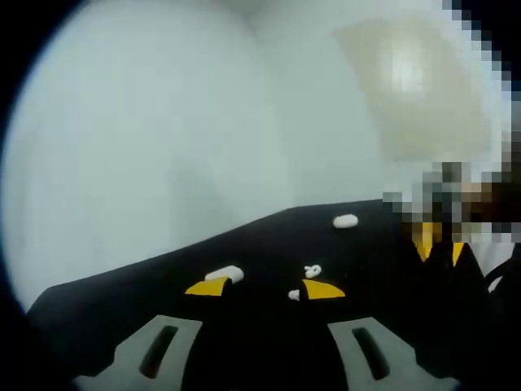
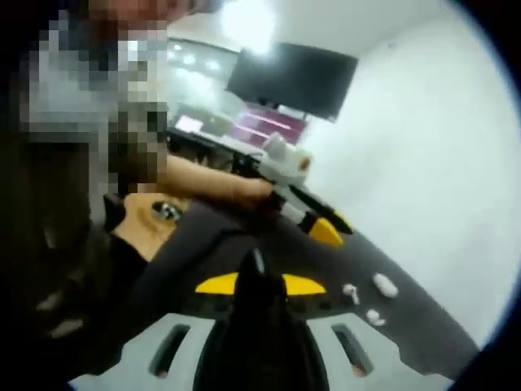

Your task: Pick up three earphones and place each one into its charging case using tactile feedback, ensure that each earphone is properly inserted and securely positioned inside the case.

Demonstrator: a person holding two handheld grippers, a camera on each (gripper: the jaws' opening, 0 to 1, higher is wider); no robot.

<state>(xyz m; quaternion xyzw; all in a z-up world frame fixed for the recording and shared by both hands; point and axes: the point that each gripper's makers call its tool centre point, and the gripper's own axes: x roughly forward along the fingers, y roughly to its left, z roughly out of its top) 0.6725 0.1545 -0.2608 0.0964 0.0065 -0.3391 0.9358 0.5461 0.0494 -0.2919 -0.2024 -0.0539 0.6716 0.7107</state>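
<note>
The left gripper (image 1: 265, 288) has its jaws open, the yellow tips well apart with bare black bench (image 1: 146, 285) between them. Nothing is held.

Just past the left-hand tip in the left gripper view lies a long white piece (image 1: 225, 274), touching or nearly touching that tip; I cannot tell whether it is an earphone or a case. By the right-hand tip are two small white earphones on the bench: one (image 1: 294, 295) at the tip's inner end, the other (image 1: 312, 270) just beyond it. Farther out, near the bench's far edge, is a white oval case (image 1: 346, 221). At the right of this view the right gripper (image 1: 437, 244) comes in, yellow-tipped, over the bench. A pale wall (image 1: 163, 122) rises behind.

The right gripper's yellow tips stand apart in the right gripper view (image 2: 259, 284), with a dark pointed shape (image 2: 256, 273) filling the gap. It is too blurred to name, and I cannot tell whether the jaws grip it.

Beyond, to the right on the bench (image 2: 407, 326), sit an earphone (image 2: 351, 291), the oval case (image 2: 384, 285) just beside it, and another earphone (image 2: 375, 317) nearer. Farther off, the left gripper (image 2: 326, 226) is held over the bench by a person's hand (image 2: 252, 191). A dark screen (image 2: 293, 77) hangs on the far wall.
</note>
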